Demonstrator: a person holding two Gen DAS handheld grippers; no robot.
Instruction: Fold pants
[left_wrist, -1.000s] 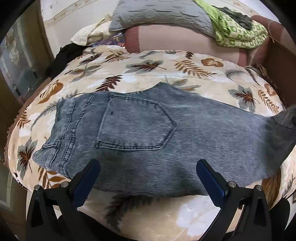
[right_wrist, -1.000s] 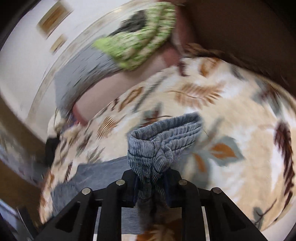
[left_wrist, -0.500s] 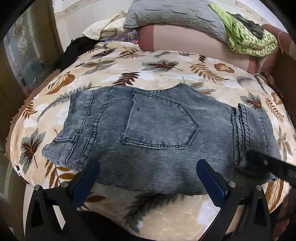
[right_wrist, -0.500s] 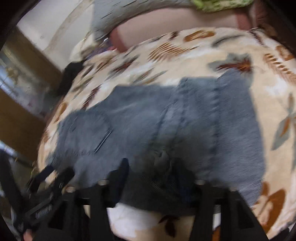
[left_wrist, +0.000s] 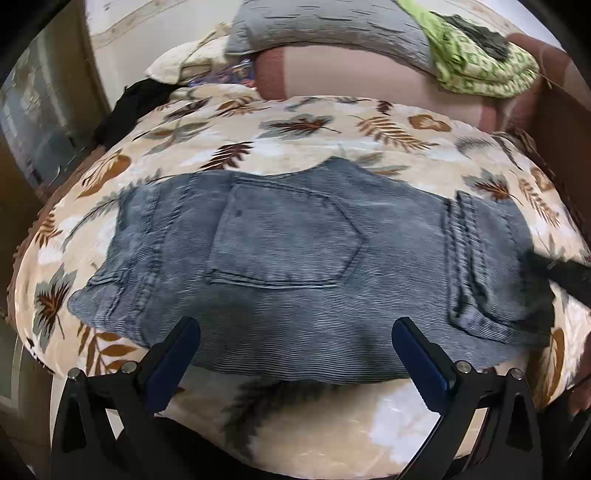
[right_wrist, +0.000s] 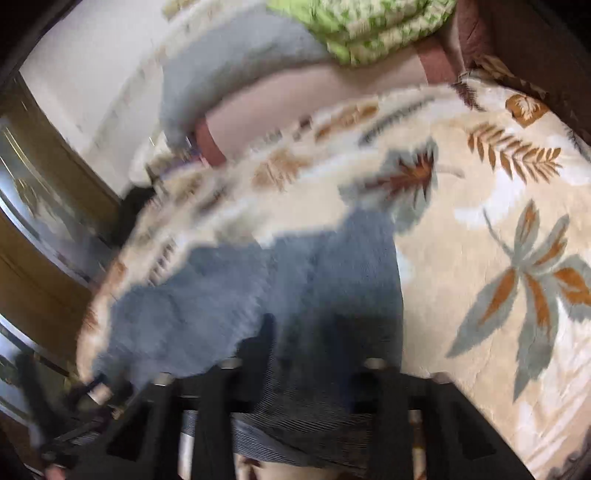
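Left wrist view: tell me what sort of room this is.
Most likely a bedroom: the jeans lie on a bed's leaf-print blanket, with a grey pillow and a folded green cloth piled at its head.

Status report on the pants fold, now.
Left gripper open, hovering. Right gripper closing over pants, grip unclear through blur. Hem end folded over. Nothing blocking.

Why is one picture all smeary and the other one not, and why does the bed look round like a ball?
Right wrist view: smeared by motion blur, so the jeans and leaf blanket streak, most toward the left. Left wrist view: mostly sharp, the jeans' pocket stitching shows clearly; only the dark bar at the right edge is blurred. Both views: the fisheye lens bends the flat bed into a dome, with dark corners.
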